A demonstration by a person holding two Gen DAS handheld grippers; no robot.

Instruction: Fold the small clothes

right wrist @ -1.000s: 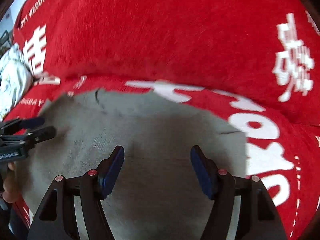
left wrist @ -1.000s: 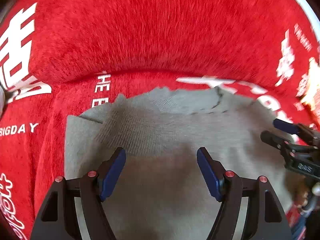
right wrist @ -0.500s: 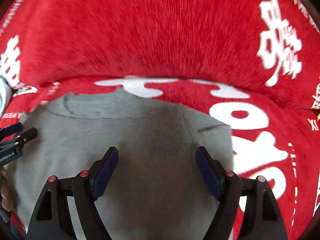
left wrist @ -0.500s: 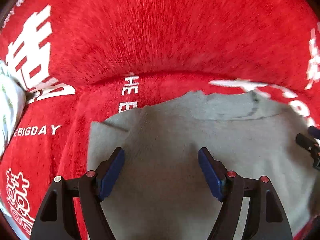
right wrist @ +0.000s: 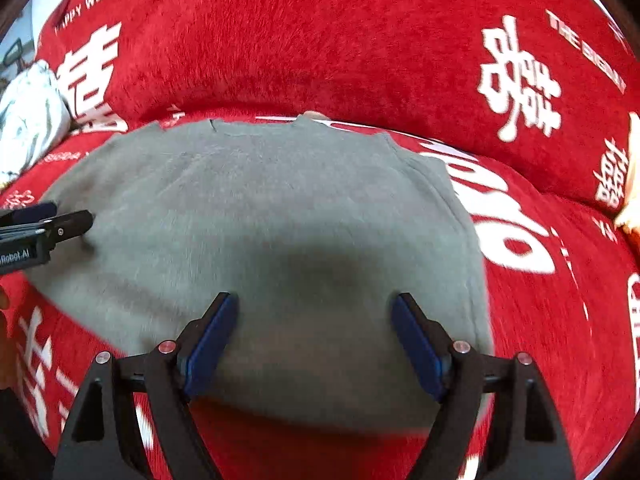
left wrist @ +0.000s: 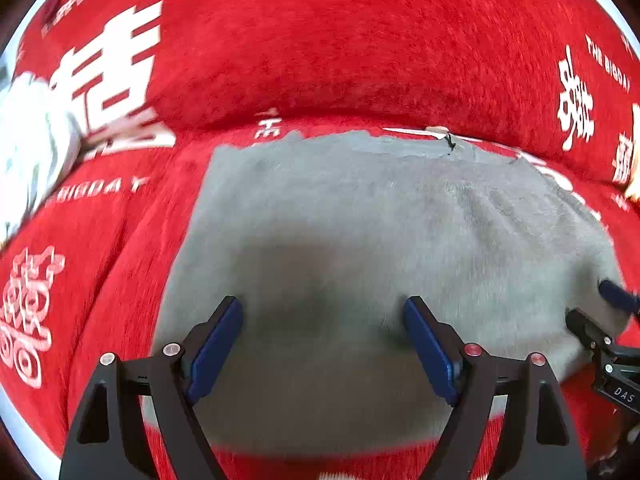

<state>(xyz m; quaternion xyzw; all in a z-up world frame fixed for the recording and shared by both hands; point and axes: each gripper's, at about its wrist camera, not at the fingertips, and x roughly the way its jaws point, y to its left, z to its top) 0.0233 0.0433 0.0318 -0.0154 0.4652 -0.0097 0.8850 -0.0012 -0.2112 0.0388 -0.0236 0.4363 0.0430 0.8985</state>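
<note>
The left gripper point(left wrist: 323, 344) hangs over a grey sweater point(left wrist: 360, 240), jaws widening with nothing between them. The right gripper point(right wrist: 314, 340) is also spread, empty, above the same sweater. The garment lies flat on a red sofa cover point(right wrist: 320, 40) with white lettering.

frames: black | fingers point(left wrist: 216, 344): blue pads | screws: red, silver

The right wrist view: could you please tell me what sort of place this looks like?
Probably a home living room: a sofa covered in a red plush cover printed "HAPPY WEDDING", a grey garment laid flat on its seat, and a pale patterned cushion at one end.
</note>
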